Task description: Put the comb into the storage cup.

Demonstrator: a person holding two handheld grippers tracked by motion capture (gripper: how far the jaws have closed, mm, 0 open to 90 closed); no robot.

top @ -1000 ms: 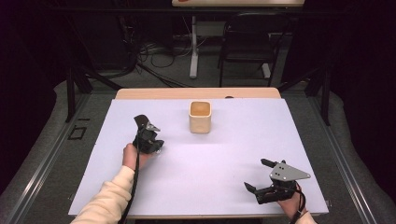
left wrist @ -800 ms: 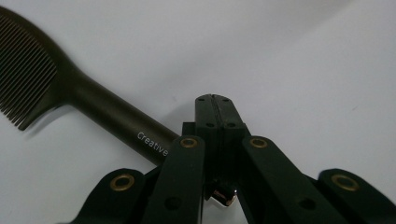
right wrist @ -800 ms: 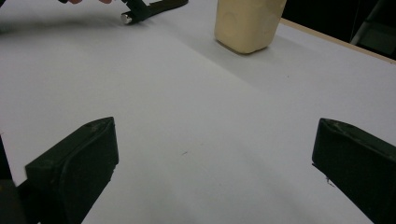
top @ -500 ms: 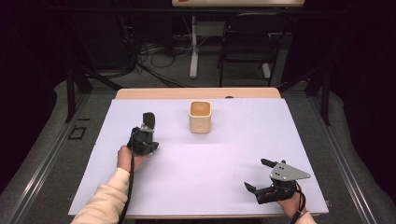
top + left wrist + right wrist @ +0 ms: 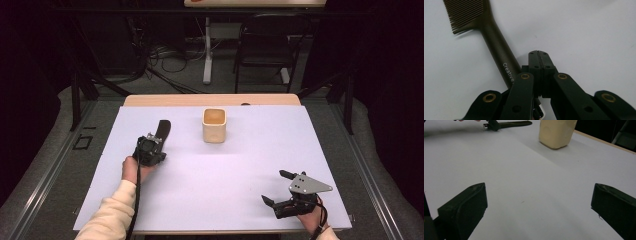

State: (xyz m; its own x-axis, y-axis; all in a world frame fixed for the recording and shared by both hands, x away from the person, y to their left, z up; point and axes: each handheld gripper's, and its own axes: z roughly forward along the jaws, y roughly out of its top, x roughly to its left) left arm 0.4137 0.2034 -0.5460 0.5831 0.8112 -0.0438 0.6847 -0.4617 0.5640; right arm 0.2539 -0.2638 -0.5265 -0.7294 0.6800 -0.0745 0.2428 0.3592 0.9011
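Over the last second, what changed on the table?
The left gripper swung so the comb now lies pointing toward the far edge, beside its shut jaws and not between them. The cup and open right gripper kept their places.

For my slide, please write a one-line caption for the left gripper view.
Left gripper, jaws shut together, beside the handle of a dark comb lying on the white table.
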